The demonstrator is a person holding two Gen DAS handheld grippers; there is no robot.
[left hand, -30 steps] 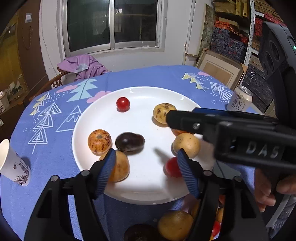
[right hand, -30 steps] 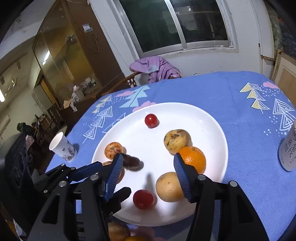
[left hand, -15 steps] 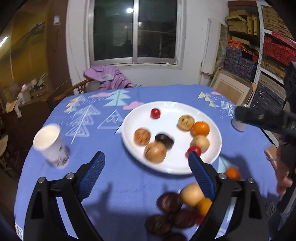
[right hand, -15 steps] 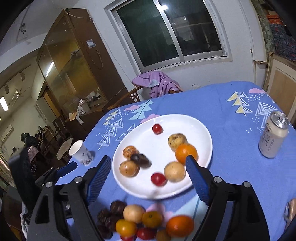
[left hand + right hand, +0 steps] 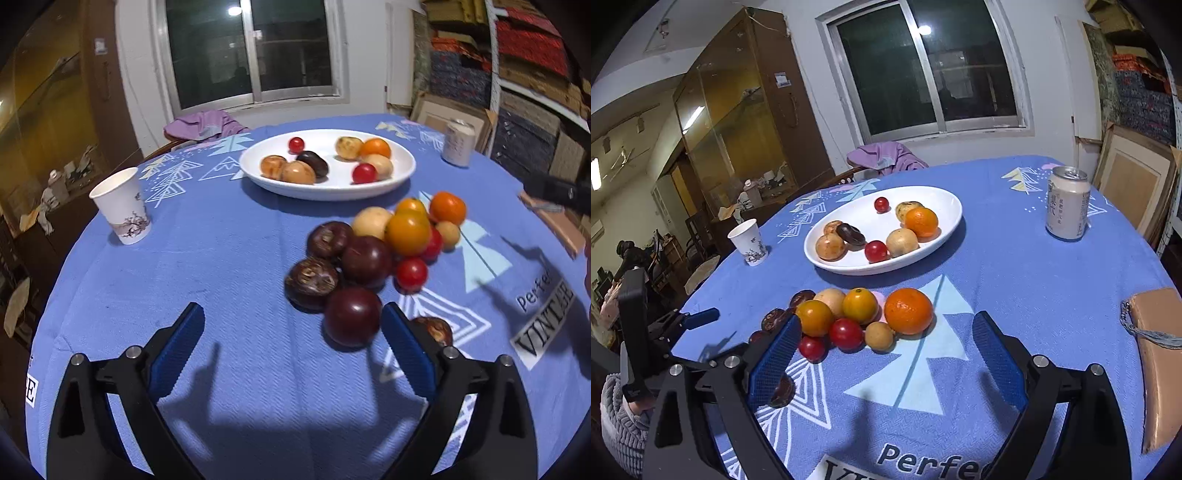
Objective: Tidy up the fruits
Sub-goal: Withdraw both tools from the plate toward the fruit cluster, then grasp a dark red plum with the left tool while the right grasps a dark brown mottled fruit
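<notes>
Cluttered room w/ a dark window behind; round desk (image 5: 1015, 280) under a blue cloth. I've got both grippers hanging back at the near edge, pitched down over the loose fruit pile (image 5: 857, 317), which I read as lining up the next pick.

Left gripper (image 5: 291, 347): jaws just been opening, now wide, nothing between them; a dark plum (image 5: 352, 316) sits just inside its right jaw, not touched. Right gripper (image 5: 882, 354): jaws also just opened wide, empty, w/ the pile at its left jaw.

Plate (image 5: 945, 229), far of the pile, holds eight pcs: two cherry tomatoes, one orange, one dark fruit, four yellowish-brown ones. Approx a dozen pcs left on the cloth, so I'd say under halfway.

Paper cup (image 5: 749, 242) far left, contents not visible. Can (image 5: 1067, 203) far right, upright.
</notes>
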